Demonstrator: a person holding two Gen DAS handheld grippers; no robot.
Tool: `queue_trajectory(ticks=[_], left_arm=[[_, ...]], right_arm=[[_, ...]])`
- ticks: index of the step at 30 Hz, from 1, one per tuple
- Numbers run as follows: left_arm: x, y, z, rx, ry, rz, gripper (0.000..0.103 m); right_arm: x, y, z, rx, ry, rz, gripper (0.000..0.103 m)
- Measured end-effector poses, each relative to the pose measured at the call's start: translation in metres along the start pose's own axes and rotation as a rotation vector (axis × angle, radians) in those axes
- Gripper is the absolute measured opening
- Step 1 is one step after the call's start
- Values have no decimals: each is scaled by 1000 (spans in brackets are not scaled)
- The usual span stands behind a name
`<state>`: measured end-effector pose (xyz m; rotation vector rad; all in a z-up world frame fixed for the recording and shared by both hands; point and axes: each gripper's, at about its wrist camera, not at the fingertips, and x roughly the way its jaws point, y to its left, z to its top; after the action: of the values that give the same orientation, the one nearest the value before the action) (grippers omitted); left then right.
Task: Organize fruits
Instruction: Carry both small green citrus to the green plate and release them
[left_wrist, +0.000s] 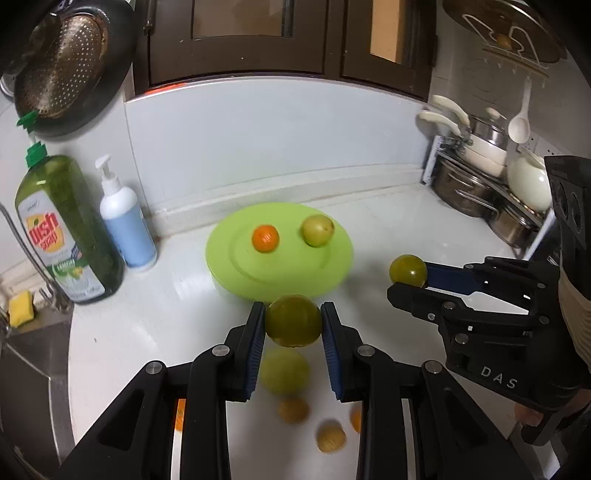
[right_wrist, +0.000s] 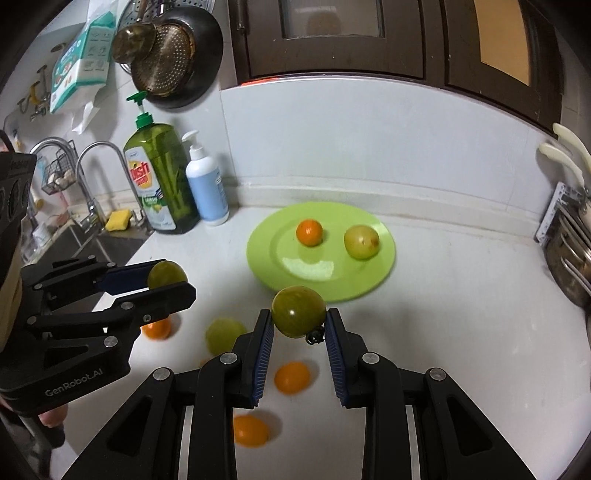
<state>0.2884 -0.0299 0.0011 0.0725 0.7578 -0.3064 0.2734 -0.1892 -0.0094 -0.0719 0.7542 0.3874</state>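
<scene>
My left gripper (left_wrist: 293, 325) is shut on a dark green fruit (left_wrist: 293, 320) and holds it above the counter, just short of the green plate (left_wrist: 229, 254). My right gripper (right_wrist: 299, 317) is shut on another dark green fruit (right_wrist: 298, 311) near the plate's (right_wrist: 266, 254) front edge; it also shows in the left wrist view (left_wrist: 408, 271). On the plate lie an orange fruit (left_wrist: 265, 238) and a yellow-green fruit (left_wrist: 317, 230). Loose on the counter are a light green fruit (right_wrist: 223, 334) and several orange fruits (right_wrist: 291, 376).
A green dish soap bottle (left_wrist: 66, 225) and a white pump bottle (left_wrist: 127, 225) stand at the back left beside the sink (right_wrist: 96, 243). A rack of pots (left_wrist: 484, 184) stands at the back right. A strainer (left_wrist: 62, 66) hangs on the wall.
</scene>
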Motion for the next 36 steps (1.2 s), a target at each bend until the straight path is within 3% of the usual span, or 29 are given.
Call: queue_trajectory(ticks=[14, 25, 36], left_arm=[[68, 39, 49, 4, 65, 13, 30], [137, 51, 58, -5, 163, -27, 30], [174, 52, 54, -5, 222, -39, 31]], right_arm=[[65, -16, 52, 52, 46, -33, 30], [125, -36, 59, 90, 138, -45, 30], [164, -47, 57, 114, 207, -44, 30]])
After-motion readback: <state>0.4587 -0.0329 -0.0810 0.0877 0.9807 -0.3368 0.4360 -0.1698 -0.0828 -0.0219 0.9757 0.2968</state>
